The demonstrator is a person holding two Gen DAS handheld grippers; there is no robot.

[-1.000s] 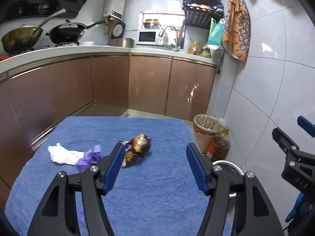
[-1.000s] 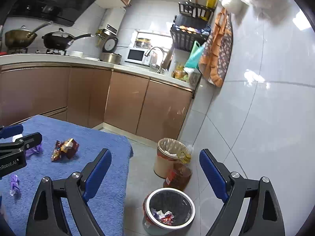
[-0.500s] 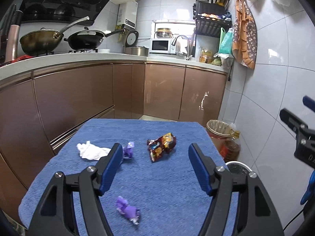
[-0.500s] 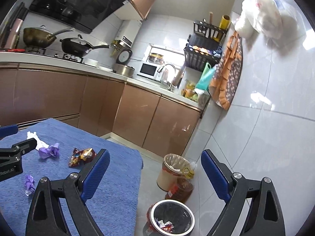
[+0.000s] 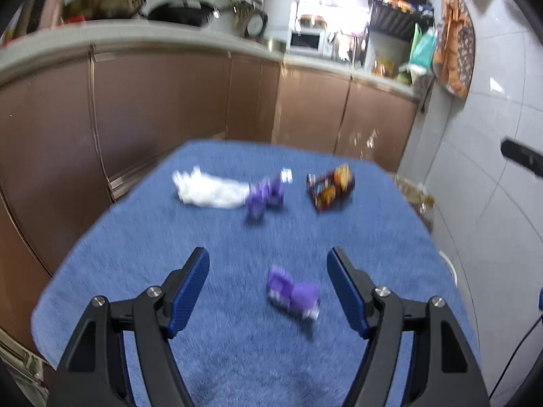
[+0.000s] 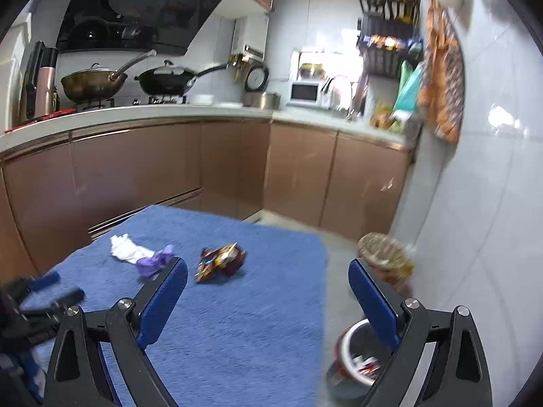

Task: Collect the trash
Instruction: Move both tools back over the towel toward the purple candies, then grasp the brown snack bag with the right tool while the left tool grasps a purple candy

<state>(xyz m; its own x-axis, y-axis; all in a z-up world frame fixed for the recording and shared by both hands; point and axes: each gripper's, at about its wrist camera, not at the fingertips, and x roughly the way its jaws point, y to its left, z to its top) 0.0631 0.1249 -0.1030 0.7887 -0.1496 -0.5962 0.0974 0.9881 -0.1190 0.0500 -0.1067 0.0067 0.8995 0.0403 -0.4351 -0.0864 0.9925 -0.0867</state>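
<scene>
Purple wrapper [image 5: 293, 294] on blue cloth [image 5: 237, 356], untouched between spread left hand-held gripper [image 5: 268, 266] pads.

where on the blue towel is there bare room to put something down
The blue towel is bare along its right side, between the red-and-gold snack wrapper and the floor-side edge, and across the near strip in the right wrist view. The far left is crowded: crumpled white tissue, purple wrapper, and another purple wrapper nearer.

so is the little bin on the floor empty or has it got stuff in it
Not empty. The right wrist view shows the small white-rimmed bin beside the blue-covered table holding some wrappers, red and white; how full is unclear.
</scene>
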